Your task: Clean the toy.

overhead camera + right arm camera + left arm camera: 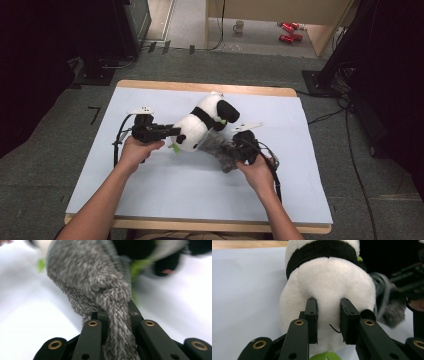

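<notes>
A black-and-white panda plush lies tilted in the middle of the pale blue mat. My left gripper comes from the left and is shut on a fold of the panda's white fur, its jaws pressed into it in the left gripper view. A grey furry cloth wraps the panda's lower right side. My right gripper is shut on a bunched strip of that cloth, which runs down between its jaws. A green leaf piece sticks out under the panda.
The mat covers a wooden table whose edge shows at the back. On the floor beyond it stand a mug and red cans. Dark equipment and cables flank the table.
</notes>
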Tool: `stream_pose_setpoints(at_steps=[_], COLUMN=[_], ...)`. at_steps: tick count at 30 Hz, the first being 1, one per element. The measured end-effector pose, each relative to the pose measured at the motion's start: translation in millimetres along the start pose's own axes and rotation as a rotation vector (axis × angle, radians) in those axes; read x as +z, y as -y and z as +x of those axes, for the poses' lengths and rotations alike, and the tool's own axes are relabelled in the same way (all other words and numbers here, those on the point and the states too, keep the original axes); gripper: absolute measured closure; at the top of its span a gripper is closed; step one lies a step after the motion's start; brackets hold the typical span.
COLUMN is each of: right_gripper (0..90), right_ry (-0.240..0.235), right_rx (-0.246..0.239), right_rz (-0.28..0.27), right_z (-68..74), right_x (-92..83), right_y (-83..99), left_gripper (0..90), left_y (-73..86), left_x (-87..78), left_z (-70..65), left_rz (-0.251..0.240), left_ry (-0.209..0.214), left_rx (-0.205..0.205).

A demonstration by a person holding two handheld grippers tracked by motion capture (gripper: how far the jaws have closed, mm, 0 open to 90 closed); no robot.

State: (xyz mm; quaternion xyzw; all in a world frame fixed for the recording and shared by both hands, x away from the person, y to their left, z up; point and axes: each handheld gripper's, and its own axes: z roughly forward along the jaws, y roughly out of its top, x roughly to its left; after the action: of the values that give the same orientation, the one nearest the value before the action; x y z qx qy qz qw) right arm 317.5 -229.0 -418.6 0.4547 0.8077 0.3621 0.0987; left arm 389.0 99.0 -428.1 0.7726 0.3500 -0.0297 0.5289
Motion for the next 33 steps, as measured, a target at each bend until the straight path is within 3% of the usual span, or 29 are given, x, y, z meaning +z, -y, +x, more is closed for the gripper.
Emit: stream_pose_setpoints(at_steps=[5,10,15,20,24,26,30,33], right_gripper=[79.3,79.1,77.4,71.8,55.0,50.7,46.7,46.0], right_ry=[0.067,0.122,0.129,0.123,0.110,0.094,0.096,0.098], right_rx=[0.073,0.148,0.195,0.222,0.235,0.246,0.218,0.201], right_rz=[0.007,0.035,0.046,0.081,0.079,0.066,0.061,0.030], right_z=[-32.9,-54.0,-68.9,-76.5,-77.6,-76.7,-72.2,-69.2], right_x=[-11.3,-6.0,2.7,12.3,12.1,9.9,5.4,-1.0], right_y=[10.6,22.5,29.9,34.5,35.1,33.9,31.6,28.9], left_gripper=[71.2,70.2,68.3,64.5,59.6,56.2,48.7,48.2], left_y=[1.5,5.1,7.6,10.3,10.1,9.9,8.6,7.3], left_x=[1.8,1.3,4.0,7.1,5.8,5.4,4.1,2.0], left_z=[-2.6,-2.6,-4.6,-8.5,-8.0,-8.6,-9.9,-9.5], left_rz=[0.005,0.013,0.036,0.044,0.037,0.038,0.027,0.000], left_ry=[0.005,0.007,0.015,0.035,0.039,0.044,0.065,0.076], left_rx=[0.003,0.008,0.045,0.066,0.060,0.059,0.049,0.036])
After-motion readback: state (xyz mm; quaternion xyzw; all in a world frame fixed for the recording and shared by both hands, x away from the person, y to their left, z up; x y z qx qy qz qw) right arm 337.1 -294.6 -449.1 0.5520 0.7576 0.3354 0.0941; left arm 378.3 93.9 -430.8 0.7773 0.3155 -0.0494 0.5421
